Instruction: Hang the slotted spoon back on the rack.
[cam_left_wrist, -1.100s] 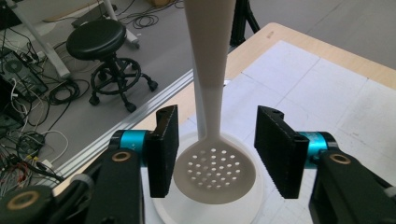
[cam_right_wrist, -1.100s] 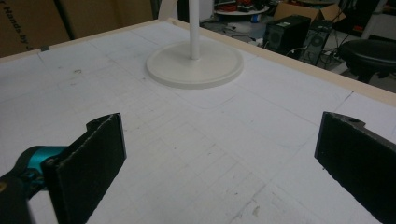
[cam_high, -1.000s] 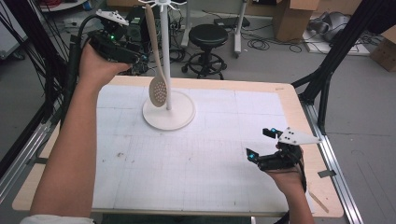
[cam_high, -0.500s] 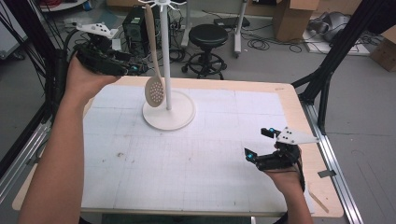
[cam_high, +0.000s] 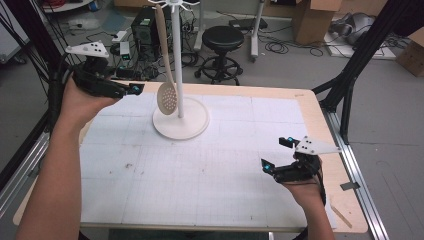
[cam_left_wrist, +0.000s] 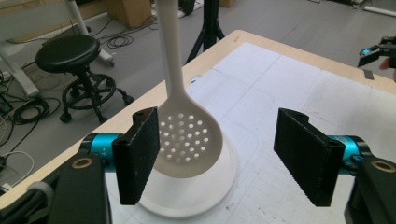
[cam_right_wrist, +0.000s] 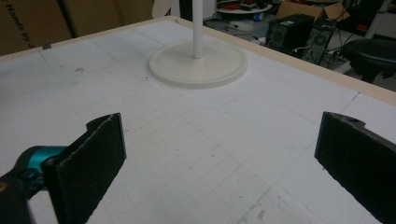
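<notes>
Left tongs (cam_left_wrist: 219, 161) gape empty just short of the slotted spoon (cam_left_wrist: 187, 140) hanging from its stand (cam_high: 180, 122); right tongs (cam_high: 282, 157) gape idle over the worktop (cam_high: 200, 175).

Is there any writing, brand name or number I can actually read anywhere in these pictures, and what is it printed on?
"Hands by J": dark print, cut off at the edge, on the brown cardboard box behind the table in the right gripper view.
Cardboard boxes on the floor in the high view: no print that I can read.
Black computer case on the floor: any label is too small to read.
</notes>
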